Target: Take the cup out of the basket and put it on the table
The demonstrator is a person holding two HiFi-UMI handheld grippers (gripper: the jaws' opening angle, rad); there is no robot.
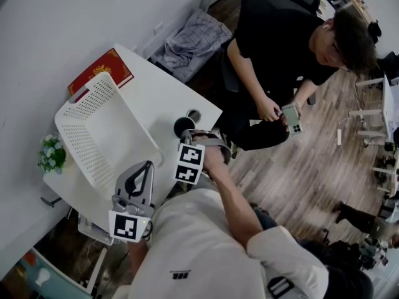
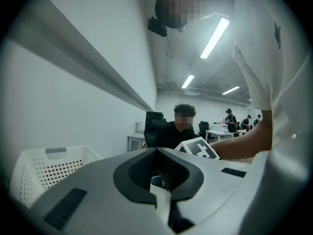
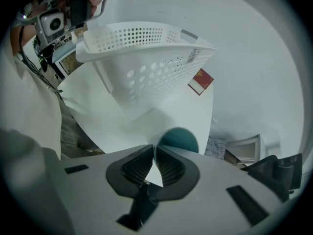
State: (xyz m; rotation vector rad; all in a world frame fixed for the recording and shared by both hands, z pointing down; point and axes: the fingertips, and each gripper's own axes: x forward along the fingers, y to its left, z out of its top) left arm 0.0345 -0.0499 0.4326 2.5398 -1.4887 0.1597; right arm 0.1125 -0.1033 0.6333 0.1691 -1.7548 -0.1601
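The cup (image 1: 183,126), white outside and dark teal inside (image 3: 179,140), is near the table's (image 1: 153,95) right edge, outside the white perforated basket (image 1: 93,104). My right gripper (image 1: 186,137) is shut on the cup's near wall, and in the right gripper view its pads pinch the rim (image 3: 153,148). I cannot tell whether the cup rests on the table. The basket (image 3: 146,48) looks empty. My left gripper (image 1: 148,165) hangs at the table's front edge beside the basket, jaws shut with nothing between them (image 2: 156,151).
A red book (image 1: 100,72) lies behind the basket and a small plant (image 1: 52,153) stands at its left. A small round object (image 1: 194,114) sits next to the cup. A seated person in black holds a phone (image 1: 290,118) just beyond the table's right edge.
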